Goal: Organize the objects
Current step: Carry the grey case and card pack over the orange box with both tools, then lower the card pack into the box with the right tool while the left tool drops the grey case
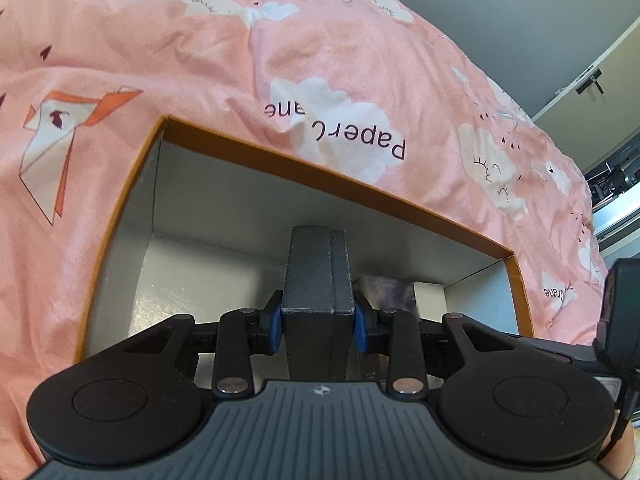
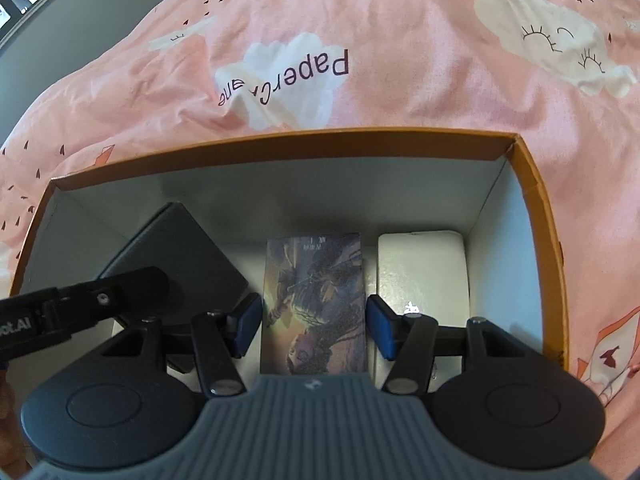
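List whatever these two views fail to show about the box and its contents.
- Left view: the dark case in the left tongs covers most of the picture book and white item.
- Right view: the book's near end is cut off by the right tongs' body; its small print is unreadable.
- Right view: the box's near wall is unseen.

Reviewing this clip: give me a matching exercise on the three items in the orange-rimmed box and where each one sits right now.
Things:
1. dark grey case
2. illustrated box
3. white box

Places or states:
A. lying flat between the open fingers of the right gripper
B. lying by the right wall of the orange-rimmed box
C. clamped in the left gripper, tilted over the box floor

Pairs: 1-C, 2-A, 3-B
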`<move>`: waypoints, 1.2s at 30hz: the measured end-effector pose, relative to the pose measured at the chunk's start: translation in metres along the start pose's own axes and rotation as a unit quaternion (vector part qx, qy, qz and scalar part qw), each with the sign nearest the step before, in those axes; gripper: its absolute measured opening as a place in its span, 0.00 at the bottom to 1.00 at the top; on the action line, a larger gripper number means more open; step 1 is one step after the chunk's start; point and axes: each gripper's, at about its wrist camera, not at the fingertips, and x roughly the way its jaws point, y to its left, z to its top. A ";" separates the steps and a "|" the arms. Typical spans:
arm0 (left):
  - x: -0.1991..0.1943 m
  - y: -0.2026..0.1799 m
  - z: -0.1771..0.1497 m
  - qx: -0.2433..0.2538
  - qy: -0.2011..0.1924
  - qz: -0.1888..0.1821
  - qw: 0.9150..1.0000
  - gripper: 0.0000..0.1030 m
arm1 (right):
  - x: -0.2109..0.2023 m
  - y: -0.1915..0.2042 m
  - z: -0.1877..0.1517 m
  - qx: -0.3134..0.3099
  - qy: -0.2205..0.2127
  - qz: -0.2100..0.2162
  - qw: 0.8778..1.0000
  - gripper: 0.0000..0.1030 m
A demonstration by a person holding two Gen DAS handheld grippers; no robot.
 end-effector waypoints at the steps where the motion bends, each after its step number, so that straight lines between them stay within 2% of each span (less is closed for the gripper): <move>1: 0.002 0.001 0.000 -0.004 0.002 0.000 1.000 0.36 | -0.001 0.001 0.000 -0.004 -0.006 0.000 1.000 0.58; 6: 0.007 0.001 -0.002 -0.013 0.000 0.006 1.000 0.36 | -0.017 0.001 -0.001 -0.013 -0.028 -0.007 1.000 0.58; 10: 0.011 0.005 -0.003 -0.048 0.000 -0.014 0.999 0.37 | -0.031 0.002 -0.006 -0.022 -0.046 -0.015 0.999 0.58; 12: 0.014 0.005 -0.004 -0.049 0.008 -0.021 0.999 0.37 | -0.033 0.005 -0.010 -0.033 -0.045 -0.017 0.998 0.58; 15: 0.015 -0.001 -0.005 -0.020 0.014 0.003 1.000 0.41 | -0.036 0.007 -0.015 -0.047 -0.039 -0.012 0.998 0.58; 17: 0.015 -0.009 -0.007 0.016 0.021 0.027 0.999 0.46 | -0.038 0.010 -0.019 -0.056 -0.038 -0.013 0.998 0.59; 19: 0.014 -0.018 -0.010 0.061 0.026 0.054 0.996 0.50 | -0.039 0.011 -0.022 -0.060 -0.036 -0.013 0.997 0.59; 23: 0.011 -0.029 -0.013 0.120 0.032 0.082 0.989 0.55 | -0.039 0.013 -0.028 -0.074 -0.028 -0.006 0.997 0.59; 25: 0.010 -0.032 -0.014 0.149 0.043 0.091 0.984 0.55 | -0.039 0.015 -0.030 -0.084 -0.024 -0.009 0.996 0.59; 29: 0.007 -0.039 -0.017 0.224 0.069 0.092 0.968 0.55 | -0.038 0.012 -0.032 -0.102 -0.016 -0.012 0.995 0.59; 36: 0.017 -0.044 -0.023 0.342 0.139 0.081 0.926 0.55 | -0.033 0.011 -0.035 -0.141 0.010 -0.013 0.990 0.58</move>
